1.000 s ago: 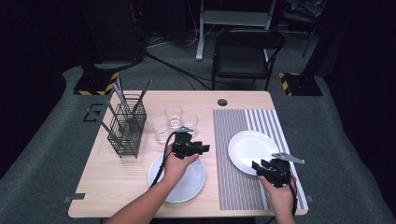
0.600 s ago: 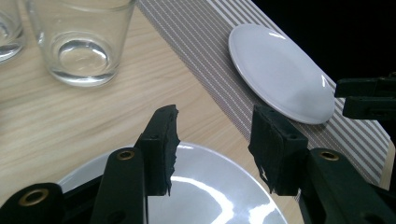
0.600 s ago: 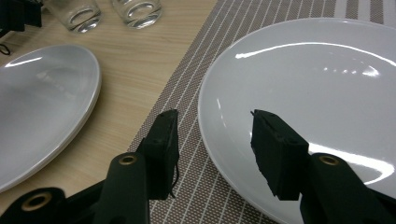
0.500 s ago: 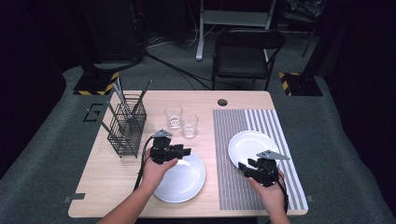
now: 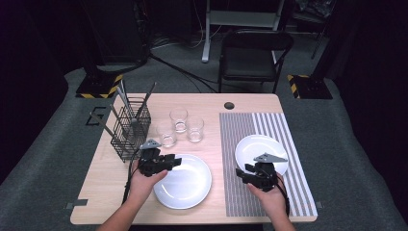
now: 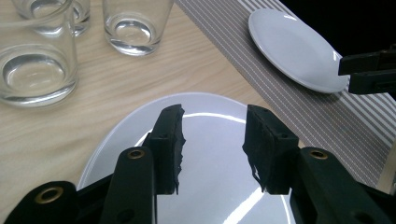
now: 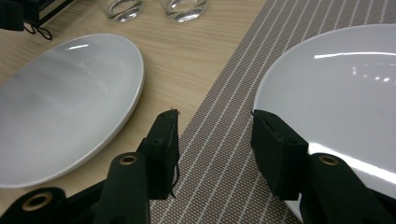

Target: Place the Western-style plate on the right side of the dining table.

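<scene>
Plates, two of them, white, both flat on the table (image 5: 110,192). Working left to right in the high view:

Left of frame: wire cutlery basket (image 5: 129,129) with a few utensils standing in it, then three clear glasses (image 5: 179,120) clustered at centre-left, all empty and upright.

Lower centre-left: large plate (image 5: 185,182) on bare wood. Left tongs (image 5: 169,161) hover over its left rim, jaws parted with a clear gap, nothing between them; left gripper view confirms the plate (image 6: 219,186) lies under the open jaws.

Right of centre: striped placemat (image 5: 245,139). Smaller plate (image 5: 262,150) sits on it. Right tongs (image 5: 246,174) are at that plate's lower-left edge, over the mat, jaws apart and empty; right gripper view shows the plate (image 7: 345,93) just beside the right-hand jaw.

Progress, as a judgement: early. Neither plate is gripped or lifted; both tongs look lined up for a grasp. Everything else on the table appears untouched.

No brands, labels or writing legible anywhere.
</scene>
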Available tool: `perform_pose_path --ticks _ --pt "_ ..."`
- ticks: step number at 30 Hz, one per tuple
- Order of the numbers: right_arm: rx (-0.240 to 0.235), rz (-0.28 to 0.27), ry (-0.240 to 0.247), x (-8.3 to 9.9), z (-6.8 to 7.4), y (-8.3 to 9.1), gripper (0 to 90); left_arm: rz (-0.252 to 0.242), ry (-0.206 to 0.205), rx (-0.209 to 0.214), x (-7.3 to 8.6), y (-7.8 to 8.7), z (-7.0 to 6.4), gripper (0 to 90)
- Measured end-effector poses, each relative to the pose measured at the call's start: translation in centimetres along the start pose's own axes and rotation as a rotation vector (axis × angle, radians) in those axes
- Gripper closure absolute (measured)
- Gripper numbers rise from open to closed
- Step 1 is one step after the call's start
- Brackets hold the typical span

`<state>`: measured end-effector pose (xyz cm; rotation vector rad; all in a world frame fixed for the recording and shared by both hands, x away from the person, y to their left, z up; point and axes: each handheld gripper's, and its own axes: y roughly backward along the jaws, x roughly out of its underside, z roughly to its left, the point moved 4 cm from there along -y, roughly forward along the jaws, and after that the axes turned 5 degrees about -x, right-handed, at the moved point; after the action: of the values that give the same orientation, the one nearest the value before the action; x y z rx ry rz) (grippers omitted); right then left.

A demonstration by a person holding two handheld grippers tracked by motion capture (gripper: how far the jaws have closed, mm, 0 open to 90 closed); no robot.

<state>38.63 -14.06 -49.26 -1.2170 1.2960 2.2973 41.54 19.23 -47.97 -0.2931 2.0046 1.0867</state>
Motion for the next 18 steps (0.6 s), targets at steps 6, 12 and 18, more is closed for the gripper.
perform_pose_path --ticks 6,12,18 --pt "-0.030 0.025 0.031 -0.1 0.9 -0.9 51.4 0.004 -0.004 -0.017 0.9 1.2 0.6 57.6" --pt "-0.046 0.035 0.046 -0.1 1.3 -1.4 51.4 -0.020 -0.001 -0.056 1.5 2.5 1.7 57.7" --pt "-0.056 0.045 0.059 0.0 1.7 -2.0 51.3 -0.043 0.046 -0.088 1.5 3.7 2.9 57.6"
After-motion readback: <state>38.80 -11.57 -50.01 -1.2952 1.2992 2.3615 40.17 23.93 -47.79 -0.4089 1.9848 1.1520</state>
